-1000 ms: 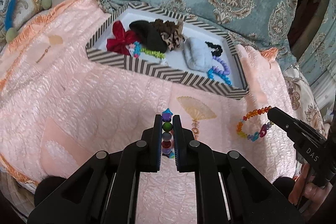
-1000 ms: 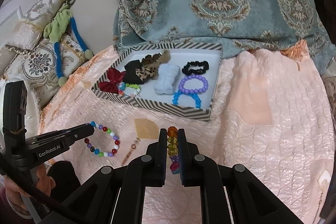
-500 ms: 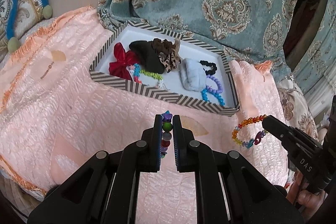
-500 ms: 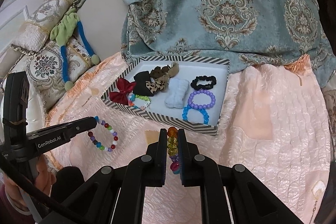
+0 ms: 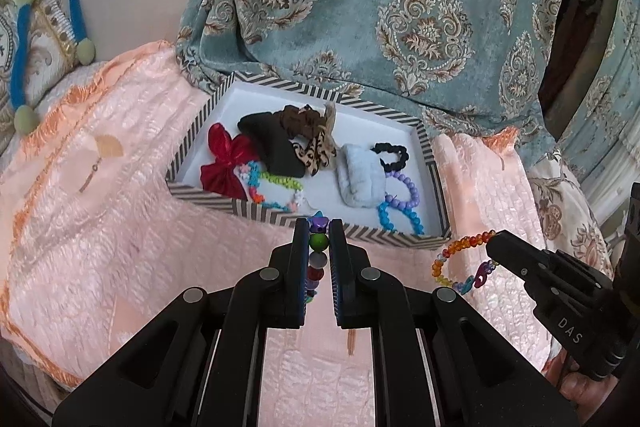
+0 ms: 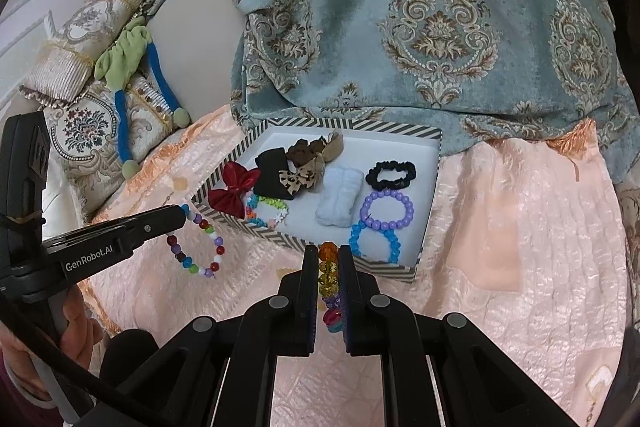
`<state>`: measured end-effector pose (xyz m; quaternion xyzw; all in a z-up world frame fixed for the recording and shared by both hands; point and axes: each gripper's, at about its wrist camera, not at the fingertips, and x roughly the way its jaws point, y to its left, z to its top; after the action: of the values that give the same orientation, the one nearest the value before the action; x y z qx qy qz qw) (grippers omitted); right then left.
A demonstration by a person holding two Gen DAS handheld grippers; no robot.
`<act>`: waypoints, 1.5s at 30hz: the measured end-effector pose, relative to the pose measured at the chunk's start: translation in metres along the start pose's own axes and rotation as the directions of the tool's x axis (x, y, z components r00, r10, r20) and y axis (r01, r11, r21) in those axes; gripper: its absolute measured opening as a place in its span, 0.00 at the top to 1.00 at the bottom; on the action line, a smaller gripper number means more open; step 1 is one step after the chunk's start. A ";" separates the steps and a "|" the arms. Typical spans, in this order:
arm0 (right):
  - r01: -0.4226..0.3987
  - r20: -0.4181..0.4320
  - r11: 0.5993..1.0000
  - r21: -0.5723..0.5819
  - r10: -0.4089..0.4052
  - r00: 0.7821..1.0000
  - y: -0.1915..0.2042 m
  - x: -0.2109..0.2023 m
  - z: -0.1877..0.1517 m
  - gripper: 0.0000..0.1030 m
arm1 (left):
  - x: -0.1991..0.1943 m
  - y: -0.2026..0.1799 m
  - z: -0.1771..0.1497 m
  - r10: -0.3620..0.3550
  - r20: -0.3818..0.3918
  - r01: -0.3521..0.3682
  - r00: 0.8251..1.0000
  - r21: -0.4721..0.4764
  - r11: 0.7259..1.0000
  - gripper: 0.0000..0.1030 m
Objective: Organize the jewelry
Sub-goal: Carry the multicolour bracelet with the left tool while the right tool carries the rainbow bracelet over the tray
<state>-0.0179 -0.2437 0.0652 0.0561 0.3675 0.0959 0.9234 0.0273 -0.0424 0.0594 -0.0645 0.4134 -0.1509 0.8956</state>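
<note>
Bracelets: two, each hanging in the air from clamped jaws | left gripper (image 5: 319, 247) pinches mixed-bead bracelet (image 6: 196, 245) (star bead on top) | right gripper (image 6: 328, 267) pinches amber-rainbow bracelet (image 5: 464, 263) | striped tray (image 5: 208, 201) lies straight ahead below both, long side across; right one seems nearer its free corner

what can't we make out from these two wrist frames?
- Left wrist view: lower half of the multicolour bracelet is hidden between the left gripper fingers.
- Right wrist view: same for the amber-to-blue bracelet in the right gripper.
- Striped box: its near wall hides part of the blue bracelet.
</note>
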 end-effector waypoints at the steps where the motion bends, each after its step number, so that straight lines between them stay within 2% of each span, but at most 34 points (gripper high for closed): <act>1: 0.001 0.000 1.000 0.000 -0.001 1.000 -0.001 0.000 0.001 0.92 | 0.001 -0.001 0.002 0.002 0.000 -0.002 1.000 0.004 1.000 0.92; 24: 0.021 -0.038 1.000 0.003 -0.021 0.999 -0.024 0.042 0.034 0.92 | 0.040 -0.021 0.042 0.053 -0.003 -0.053 0.999 0.095 0.994 0.92; 45: 0.033 -0.056 0.998 0.059 -0.029 0.998 -0.057 0.083 0.067 0.92 | 0.106 -0.024 0.065 0.043 -0.069 -0.039 0.997 0.059 0.998 0.92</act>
<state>0.0951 -0.2836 0.0490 0.0754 0.3962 0.0720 0.9122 0.1365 -0.0997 0.0306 -0.0249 0.4413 -0.1464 0.8850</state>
